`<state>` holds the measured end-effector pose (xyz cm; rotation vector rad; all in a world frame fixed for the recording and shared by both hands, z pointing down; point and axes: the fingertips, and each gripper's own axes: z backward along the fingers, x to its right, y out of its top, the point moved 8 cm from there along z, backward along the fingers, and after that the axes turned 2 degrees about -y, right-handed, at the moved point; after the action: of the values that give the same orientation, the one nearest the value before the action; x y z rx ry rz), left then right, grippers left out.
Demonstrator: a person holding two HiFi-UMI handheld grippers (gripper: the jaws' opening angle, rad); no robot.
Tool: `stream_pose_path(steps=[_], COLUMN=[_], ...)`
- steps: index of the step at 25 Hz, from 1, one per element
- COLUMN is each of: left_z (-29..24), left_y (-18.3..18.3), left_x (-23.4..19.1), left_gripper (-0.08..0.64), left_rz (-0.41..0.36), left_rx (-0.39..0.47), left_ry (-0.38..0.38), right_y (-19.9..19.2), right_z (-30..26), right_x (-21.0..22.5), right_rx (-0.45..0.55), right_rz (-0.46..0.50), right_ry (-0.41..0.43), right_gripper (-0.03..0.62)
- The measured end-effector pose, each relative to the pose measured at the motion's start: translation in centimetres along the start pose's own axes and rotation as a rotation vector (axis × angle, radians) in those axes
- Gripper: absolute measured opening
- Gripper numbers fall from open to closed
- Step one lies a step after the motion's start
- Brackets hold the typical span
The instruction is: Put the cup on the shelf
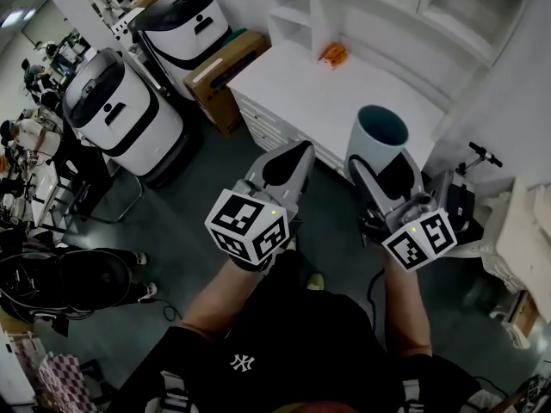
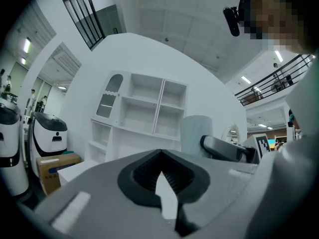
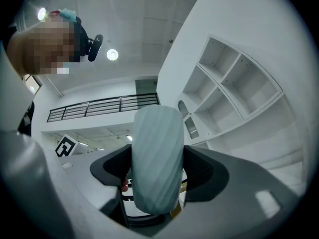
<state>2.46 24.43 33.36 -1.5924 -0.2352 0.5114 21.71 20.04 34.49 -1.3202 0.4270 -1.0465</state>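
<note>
Two hand-held grippers, forearms stretched forward: left gripper (image 1: 291, 160) clenched on nothing, jaws together; right gripper (image 1: 384, 172) clamps one pale blue-grey ribbed plastic cup (image 1: 381, 132), upright, in the air before one white shelf unit (image 1: 297, 11).

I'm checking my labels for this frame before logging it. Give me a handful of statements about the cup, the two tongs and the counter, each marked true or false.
1. The right tongs are shut on the pale cup. True.
2. The left tongs hold a second cup. False: they are shut with nothing between them.
3. The cup already stands in the shelf. False: it is in the right tongs, short of the shelf.
4. A small orange thing lies on the white counter. True.
5. The cardboard box sits on the counter. False: it stands on the floor beside it.
</note>
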Motion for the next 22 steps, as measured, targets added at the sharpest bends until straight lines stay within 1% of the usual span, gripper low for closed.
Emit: stream_pose_path(steps=[4, 9, 15, 22], left_z=[-1.5, -4.2, -7.4, -11.1], left_y=[1.1, 1.8, 3.8, 5.3], left_x=[-3.5, -7.4, -14.6, -21.3], left_gripper=[0.000, 0.000, 0.000, 0.000], left_rz=[0.011, 0.010, -0.003, -0.009], left_rx=[0.002, 0.012, 0.015, 0.018], left_ry=[-0.017, -0.038, -0.057, -0.109], right_y=[0.0, -0.3, -1.4, -2.2], right_z=[-3.6, -7.6, -14.6, -20.9], right_x=[0.7, 2.7, 4.4, 6.4], right_rx=[-0.007, -0.008, -0.014, -0.003], right_rz=[0.006, 0.020, 0.034, 0.059], right_ry=[-0.017, -0.036, -0.059, -0.105], right_gripper=[0.347, 0.347, 0.347, 0.347])
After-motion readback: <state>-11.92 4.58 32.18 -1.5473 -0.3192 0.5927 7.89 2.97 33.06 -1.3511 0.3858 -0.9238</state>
